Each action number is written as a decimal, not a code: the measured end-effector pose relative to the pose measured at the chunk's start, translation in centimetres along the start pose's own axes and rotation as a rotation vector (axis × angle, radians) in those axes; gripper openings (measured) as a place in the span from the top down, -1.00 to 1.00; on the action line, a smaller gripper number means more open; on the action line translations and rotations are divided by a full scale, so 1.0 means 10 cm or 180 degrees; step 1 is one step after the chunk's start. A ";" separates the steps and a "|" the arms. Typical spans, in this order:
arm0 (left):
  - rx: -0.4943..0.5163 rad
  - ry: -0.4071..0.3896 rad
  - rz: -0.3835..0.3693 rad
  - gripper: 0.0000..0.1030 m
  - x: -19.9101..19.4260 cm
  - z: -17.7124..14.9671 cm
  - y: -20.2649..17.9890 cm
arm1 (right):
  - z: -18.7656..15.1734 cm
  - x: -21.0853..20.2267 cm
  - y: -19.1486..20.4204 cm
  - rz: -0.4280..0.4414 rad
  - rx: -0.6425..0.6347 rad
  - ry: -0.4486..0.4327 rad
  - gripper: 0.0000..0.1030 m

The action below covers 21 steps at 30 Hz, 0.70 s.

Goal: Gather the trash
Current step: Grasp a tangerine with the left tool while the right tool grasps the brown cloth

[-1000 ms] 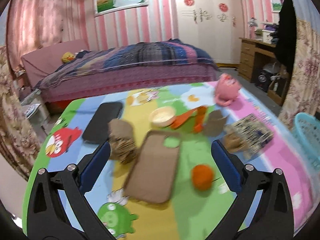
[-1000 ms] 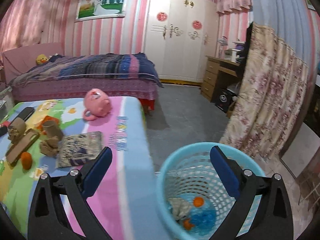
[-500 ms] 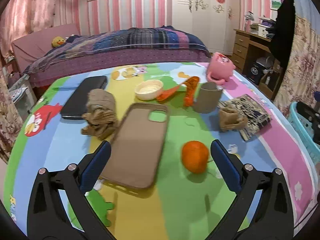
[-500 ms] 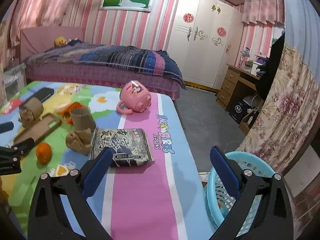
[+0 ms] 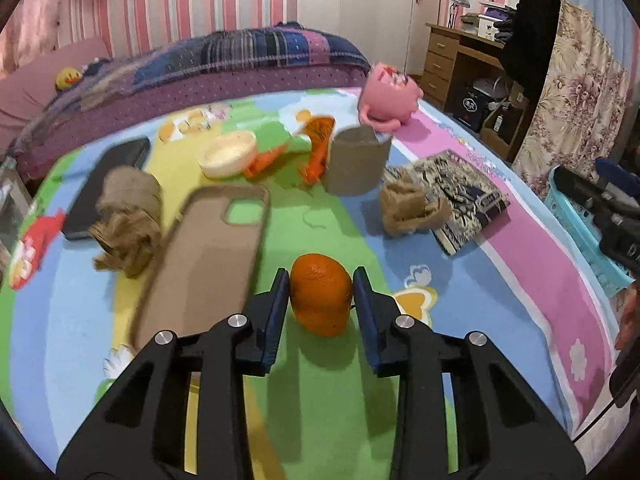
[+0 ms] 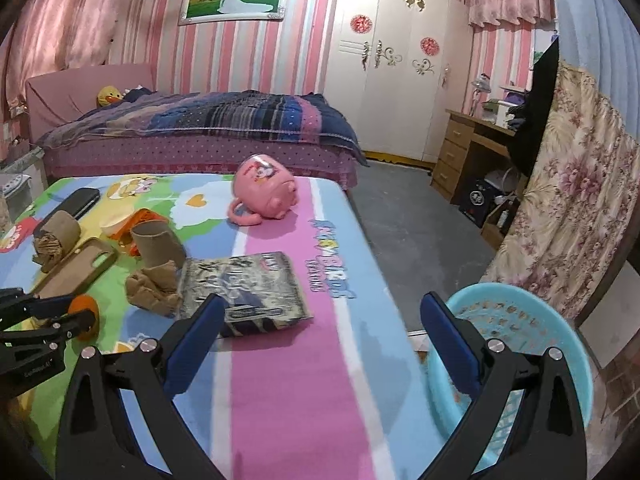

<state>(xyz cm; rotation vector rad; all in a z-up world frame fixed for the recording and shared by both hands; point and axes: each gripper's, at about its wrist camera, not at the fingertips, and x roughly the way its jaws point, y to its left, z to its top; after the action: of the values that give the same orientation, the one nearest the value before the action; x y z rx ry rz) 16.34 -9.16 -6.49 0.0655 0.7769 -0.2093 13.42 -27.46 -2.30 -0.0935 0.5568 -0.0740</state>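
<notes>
My left gripper [image 5: 320, 292] is shut on an orange peel ball [image 5: 321, 294] that rests on the colourful table mat [image 5: 520, 264]; it also shows in the right wrist view [image 6: 82, 312]. Crumpled brown paper [image 5: 408, 210], a cardboard tube [image 5: 356, 160], a paper roll [image 5: 128, 216] and a foil snack packet [image 5: 464, 196] lie beyond. My right gripper [image 6: 320, 334] is open and empty above the table's right side, near the packet [image 6: 248, 292]. The blue trash basket [image 6: 520, 320] stands on the floor at the right.
A brown phone case [image 5: 204, 264], a black phone [image 5: 108, 180], a small cream bowl [image 5: 228, 152], orange peel strips [image 5: 316, 140] and a tipped pink mug [image 5: 388, 96] are on the table. A bed [image 6: 192, 132], wardrobe and desk stand behind.
My left gripper moved forward and down and closed on the orange peel ball. My right gripper swung left from over the basket to the table's right side.
</notes>
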 end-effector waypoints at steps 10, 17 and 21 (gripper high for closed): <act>-0.0160 -0.0249 0.0612 0.39 -0.27 0.19 0.61 | -0.03 0.15 0.61 0.0343 -0.0143 0.0099 -0.87; -0.0461 -0.0209 0.0840 0.39 -0.31 0.20 1.11 | -0.06 0.29 1.04 0.0517 -0.0313 0.0222 -0.87; -0.0497 -0.0229 0.0905 0.39 -0.32 0.20 1.19 | -0.06 0.42 1.18 0.0516 -0.0410 0.0343 -0.84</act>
<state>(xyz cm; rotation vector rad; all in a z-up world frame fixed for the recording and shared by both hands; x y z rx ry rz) 18.01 2.72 -3.06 0.0199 0.7013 0.1184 17.17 -16.17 -6.32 -0.1700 0.6746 0.1154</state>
